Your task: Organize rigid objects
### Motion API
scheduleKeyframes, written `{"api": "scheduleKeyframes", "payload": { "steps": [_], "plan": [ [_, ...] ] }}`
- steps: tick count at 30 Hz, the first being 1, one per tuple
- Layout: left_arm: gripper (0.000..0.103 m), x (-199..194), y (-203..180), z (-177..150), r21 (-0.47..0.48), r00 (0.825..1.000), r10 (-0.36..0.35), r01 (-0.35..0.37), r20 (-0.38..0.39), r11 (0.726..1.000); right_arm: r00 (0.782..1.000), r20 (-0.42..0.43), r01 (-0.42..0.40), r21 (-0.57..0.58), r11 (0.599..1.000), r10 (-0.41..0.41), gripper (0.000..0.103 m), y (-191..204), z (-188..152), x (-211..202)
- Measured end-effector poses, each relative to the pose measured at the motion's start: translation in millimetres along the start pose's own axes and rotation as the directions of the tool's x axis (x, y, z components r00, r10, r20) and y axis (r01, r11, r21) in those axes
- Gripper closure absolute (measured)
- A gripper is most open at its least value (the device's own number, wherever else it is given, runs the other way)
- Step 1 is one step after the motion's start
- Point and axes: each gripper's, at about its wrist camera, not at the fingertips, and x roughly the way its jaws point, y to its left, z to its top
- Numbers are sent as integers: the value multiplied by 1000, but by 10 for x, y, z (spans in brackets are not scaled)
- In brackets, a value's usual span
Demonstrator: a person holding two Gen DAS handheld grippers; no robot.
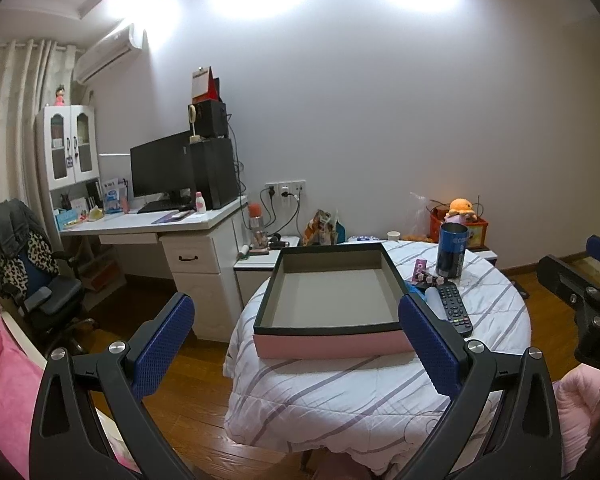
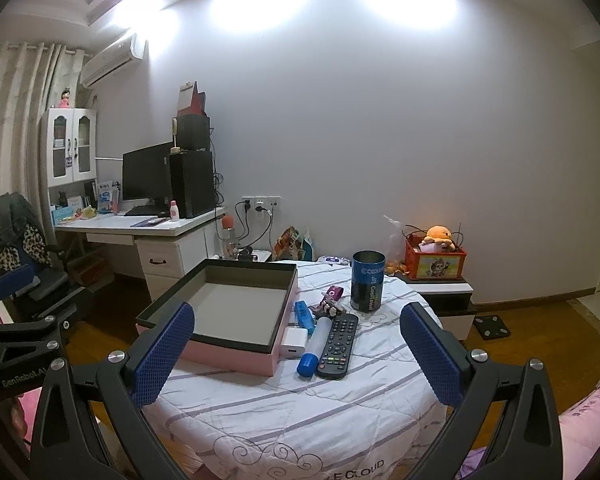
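Observation:
A pink box (image 1: 332,346) with a dark rim lies empty on a round table under a striped quilt (image 1: 340,392). My left gripper (image 1: 295,301) hovers open just in front of the box, holding nothing. Right of the box (image 2: 236,354) lie a white charger (image 2: 294,342), a white tube with a blue cap (image 2: 315,344), a black remote (image 2: 338,346), a small blue item (image 2: 303,314) and a pink clip (image 2: 332,300). A dark blue can (image 2: 367,286) stands upright behind them. My right gripper (image 2: 298,312) is open and empty, short of these items.
A white desk (image 1: 204,220) with a monitor and an office chair (image 1: 32,276) stand to the left. A nightstand (image 2: 440,288) carries a red toy box with an orange plush (image 2: 440,234). A floor scale (image 2: 492,328) lies on the wooden floor; pink bedding (image 1: 4,380) is at the near edges.

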Motion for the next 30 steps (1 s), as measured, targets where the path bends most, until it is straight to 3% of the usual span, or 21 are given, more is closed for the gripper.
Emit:
{"api": "scheduleKeyframes", "payload": {
  "steps": [30],
  "plan": [
    [0, 15, -17, -9, 1, 1000, 3, -3, -3, 1000, 1000, -18, 10, -10, 1000, -10, 0, 9, -2, 24]
  ]
}}
